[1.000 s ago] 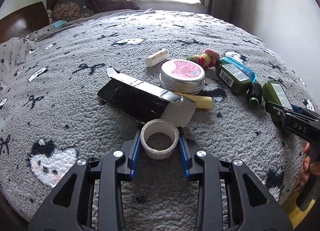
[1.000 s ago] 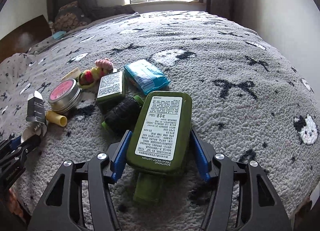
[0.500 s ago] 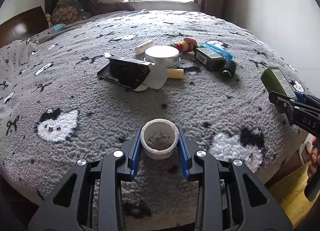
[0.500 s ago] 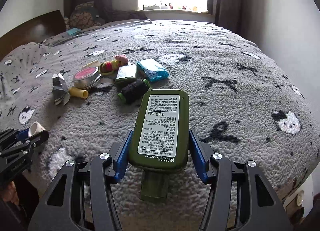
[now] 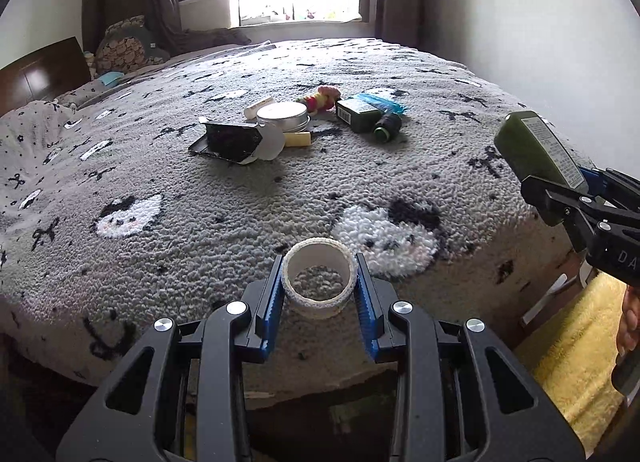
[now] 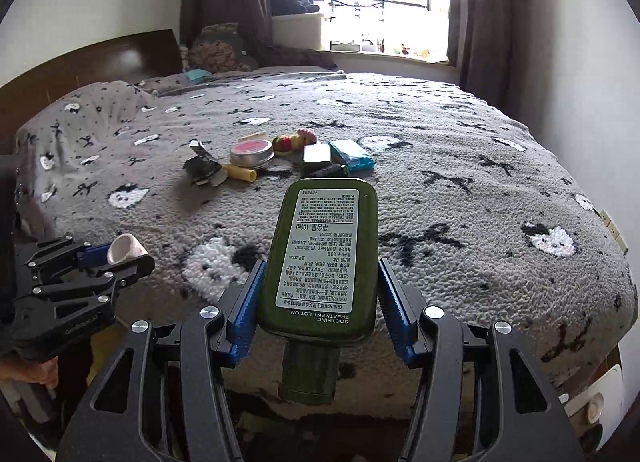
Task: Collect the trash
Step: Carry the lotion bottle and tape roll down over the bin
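The bed (image 5: 360, 182) wears a grey fleecy blanket patterned with black bows and white cat faces. The bottle (image 6: 322, 258) is dark green with a white printed label; the tape roll (image 5: 319, 278) is off-white. Each hand-held gripper (image 5: 319, 294) is black with blue fingers (image 5: 269, 314).

The green lotion bottle (image 6: 324, 262) is hiding the dark spool behind it; its fine print is reading too small, and the right gripper (image 5: 592, 198) is running off-frame.

Left gripper (image 5: 319, 291) clamping tape roll (image 5: 319, 278), right gripper (image 5: 576, 198) — green bottle (image 5: 536, 150) held
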`<action>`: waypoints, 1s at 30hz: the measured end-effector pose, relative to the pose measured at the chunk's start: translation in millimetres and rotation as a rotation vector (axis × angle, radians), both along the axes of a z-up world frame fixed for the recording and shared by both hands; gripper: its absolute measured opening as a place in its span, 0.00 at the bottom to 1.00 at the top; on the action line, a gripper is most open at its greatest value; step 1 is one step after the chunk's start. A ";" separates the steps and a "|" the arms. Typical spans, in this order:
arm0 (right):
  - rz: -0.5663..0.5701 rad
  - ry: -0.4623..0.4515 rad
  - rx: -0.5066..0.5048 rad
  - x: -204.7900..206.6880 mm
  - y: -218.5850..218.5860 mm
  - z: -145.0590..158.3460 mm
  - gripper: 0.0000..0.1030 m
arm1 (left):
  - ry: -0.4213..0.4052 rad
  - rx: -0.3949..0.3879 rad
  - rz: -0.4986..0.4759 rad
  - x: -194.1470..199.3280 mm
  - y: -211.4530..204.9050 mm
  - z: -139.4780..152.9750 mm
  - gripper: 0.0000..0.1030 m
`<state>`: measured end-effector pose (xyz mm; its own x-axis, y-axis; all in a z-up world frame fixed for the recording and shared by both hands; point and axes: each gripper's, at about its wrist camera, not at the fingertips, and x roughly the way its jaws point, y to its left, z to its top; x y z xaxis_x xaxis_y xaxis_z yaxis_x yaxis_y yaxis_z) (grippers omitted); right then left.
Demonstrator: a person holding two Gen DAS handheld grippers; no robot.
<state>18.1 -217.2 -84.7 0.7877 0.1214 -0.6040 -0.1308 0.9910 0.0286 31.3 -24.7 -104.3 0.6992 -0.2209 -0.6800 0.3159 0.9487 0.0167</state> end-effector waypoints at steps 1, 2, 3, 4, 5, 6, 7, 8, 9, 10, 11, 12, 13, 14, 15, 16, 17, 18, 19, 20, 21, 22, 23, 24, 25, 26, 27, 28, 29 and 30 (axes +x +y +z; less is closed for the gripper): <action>0.008 0.002 -0.001 -3.7 1.7 -0.9 0.54 | 0.001 -0.002 -0.002 -4.1 0.6 -0.5 0.30; 0.017 0.005 0.000 -7.8 3.3 -2.1 0.54 | 0.003 -0.002 -0.001 -7.3 1.3 -1.4 0.30; 0.026 0.009 0.002 -11.6 5.5 -3.6 0.54 | 0.004 -0.001 -0.002 -11.4 1.6 -3.0 0.30; 0.036 0.014 0.002 -15.6 7.2 -5.5 0.54 | 0.009 -0.001 -0.005 -15.4 1.9 -4.9 0.30; 0.043 0.021 0.001 -19.2 8.6 -8.0 0.54 | 0.013 -0.001 -0.009 -19.2 2.3 -6.8 0.30; 0.050 0.030 0.000 -22.3 9.7 -10.9 0.54 | 0.019 0.001 -0.013 -23.3 2.5 -9.5 0.30; 0.055 0.038 0.000 -25.2 10.5 -13.9 0.54 | 0.025 0.005 -0.016 -27.2 2.8 -12.5 0.30; 0.060 0.048 0.003 -28.2 11.1 -17.5 0.54 | 0.033 0.008 -0.018 -31.1 3.1 -16.3 0.30; 0.066 0.060 0.006 -31.1 12.2 -20.9 0.54 | 0.041 0.009 -0.020 -34.9 3.5 -19.9 0.30; 0.073 0.075 0.008 -33.6 13.3 -25.3 0.54 | 0.051 0.011 -0.023 -37.9 3.7 -23.9 0.30; 0.079 0.089 0.008 -36.2 15.1 -30.0 0.54 | 0.062 0.012 -0.025 -40.9 4.1 -28.2 0.30; 0.085 0.107 0.006 -38.5 16.4 -35.7 0.54 | 0.074 0.014 -0.028 -44.2 4.8 -33.0 0.30; 0.089 0.123 0.006 -40.2 17.6 -40.9 0.54 | 0.087 0.016 -0.029 -46.9 5.4 -38.0 0.30; 0.094 0.143 0.008 -42.3 19.1 -47.3 0.54 | 0.100 0.019 -0.030 -49.0 5.6 -42.8 0.30; 0.098 0.164 0.011 -43.8 19.9 -53.5 0.54 | 0.117 0.021 -0.031 -51.1 6.2 -48.8 0.30; 0.102 0.188 0.013 -45.2 21.2 -60.9 0.54 | 0.129 0.025 -0.030 -52.8 6.7 -53.6 0.30; 0.106 0.205 0.013 -46.2 22.5 -66.6 0.54 | 0.146 0.027 -0.028 -54.1 7.5 -59.7 0.30; 0.108 0.222 0.013 -46.8 23.1 -72.4 0.54 | 0.163 0.027 -0.027 -55.3 8.6 -65.5 0.30; 0.109 0.244 0.016 -47.1 24.2 -79.4 0.54 | 0.178 0.027 -0.027 -55.7 9.4 -70.7 0.30; 0.110 0.260 0.019 -47.2 25.1 -84.4 0.54 | 0.190 0.029 -0.026 -56.8 9.4 -75.3 0.30; 0.114 0.278 0.024 -47.5 26.6 -90.2 0.54 | 0.205 0.031 -0.026 -58.0 9.8 -80.9 0.30; 0.118 0.291 0.024 -47.7 28.7 -94.3 0.54 | 0.217 0.031 -0.026 -59.5 10.1 -85.8 0.30; 0.122 0.305 0.021 -47.5 30.8 -98.2 0.54 | 0.234 0.029 -0.027 -60.7 10.6 -91.3 0.30; 0.126 0.318 0.020 -47.6 33.2 -102.7 0.54 | 0.250 0.028 -0.028 -62.3 10.6 -96.6 0.30; 0.130 0.330 0.024 -47.0 34.7 -105.8 0.54 | 0.266 0.028 -0.029 -64.3 10.8 -101.9 0.30; 0.136 0.344 0.033 -47.0 36.4 -109.7 0.54 | 0.281 0.030 -0.031 -65.7 10.9 -107.0 0.30; 0.140 0.357 0.040 -46.8 37.5 -113.5 0.54 | 0.296 0.033 -0.033 -67.2 10.8 -112.5 0.30; 0.142 0.372 0.045 -46.3 38.5 -117.5 0.54 | 0.311 0.034 -0.034 -68.6 10.8 -117.4 0.30; 0.142 0.385 0.046 -46.3 38.9 -121.3 0.54 | 0.329 0.033 -0.034 -69.9 11.1 -122.9 0.30; 0.143 0.399 0.047 -46.1 39.7 -125.1 0.54 | 0.342 0.032 -0.035 -70.8 11.3 -127.1 0.30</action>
<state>-28.0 -177.6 -209.8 0.4668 0.2471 -0.8491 -0.2359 0.9602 0.1497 -39.5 -13.4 -231.4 0.4217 -0.2159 -0.8807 0.3411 0.9377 -0.0665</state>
